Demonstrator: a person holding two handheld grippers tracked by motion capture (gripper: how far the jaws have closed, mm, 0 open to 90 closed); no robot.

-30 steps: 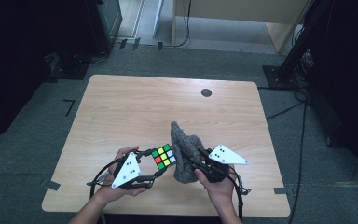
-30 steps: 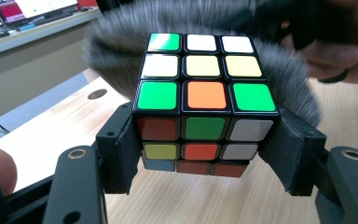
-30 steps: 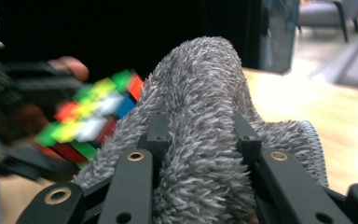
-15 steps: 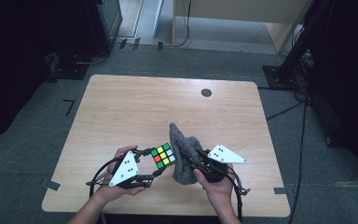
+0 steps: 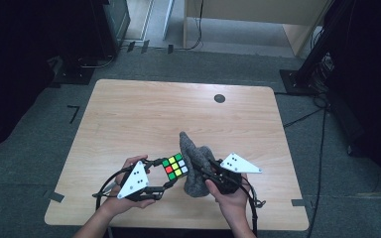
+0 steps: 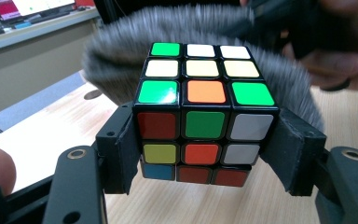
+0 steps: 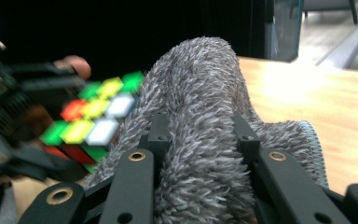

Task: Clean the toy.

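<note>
High view: left gripper point(image 5: 164, 174) is clamping the puzzle cube point(image 5: 174, 166) while right gripper point(image 5: 204, 169) is pinching the grey cloth point(image 5: 196, 163) against it.

A light wooden table point(image 5: 144, 119) with rounded corners stands on grey carpeted floor point(image 5: 44, 124), and a small dark round disc point(image 5: 220, 98) sits in its top near the far edge, right of the middle. A grey fuzzy cloth point(image 5: 197, 168) near the front edge seems to touch the wood with its lower end, though that contact is hard to make out. Dark tape strips point(image 5: 55, 196) mark the floor beside the front corners.
</note>
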